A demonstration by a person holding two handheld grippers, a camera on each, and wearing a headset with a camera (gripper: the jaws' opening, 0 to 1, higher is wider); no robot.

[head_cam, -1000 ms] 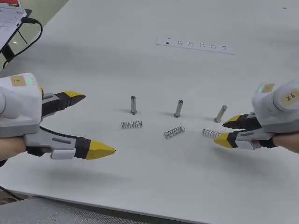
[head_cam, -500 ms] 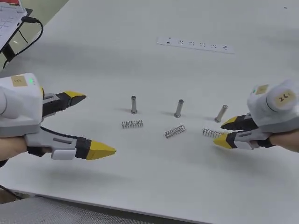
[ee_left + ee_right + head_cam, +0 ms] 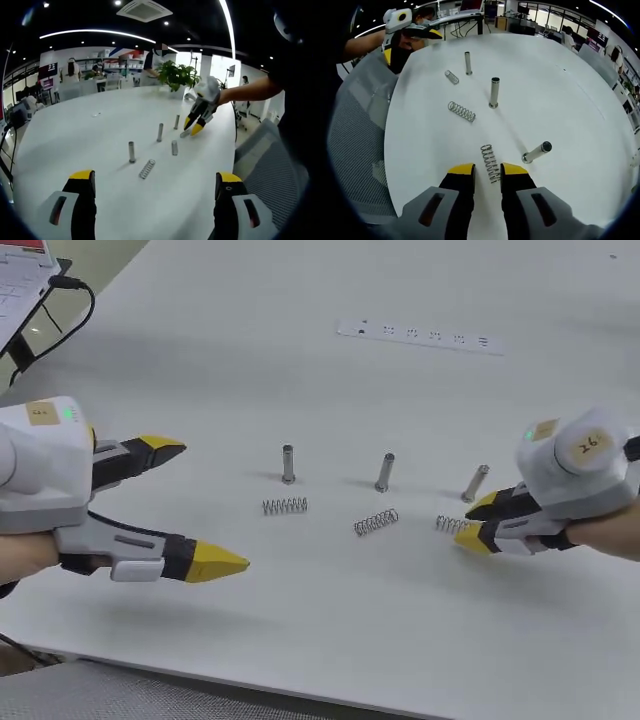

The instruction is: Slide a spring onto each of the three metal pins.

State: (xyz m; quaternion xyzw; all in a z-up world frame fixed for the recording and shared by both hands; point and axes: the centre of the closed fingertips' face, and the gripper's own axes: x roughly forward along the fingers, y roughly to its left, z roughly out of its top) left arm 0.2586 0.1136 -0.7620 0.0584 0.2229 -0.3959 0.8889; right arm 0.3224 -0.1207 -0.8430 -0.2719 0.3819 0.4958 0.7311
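The fingers of the right gripper (image 3: 488, 172) stand narrow around the near end of the rightmost spring (image 3: 490, 161), seemingly not yet pressing it. The left gripper (image 3: 205, 503) hovers with fingers wide, well apart from the parts. No spring sits on a pin (image 3: 384, 472): all three lie on the tabletop (image 3: 330, 640), each beside its pin.

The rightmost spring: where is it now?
In the head view, the rightmost spring lies at the right, at the tips of the right tongs, beside the rightmost pin.
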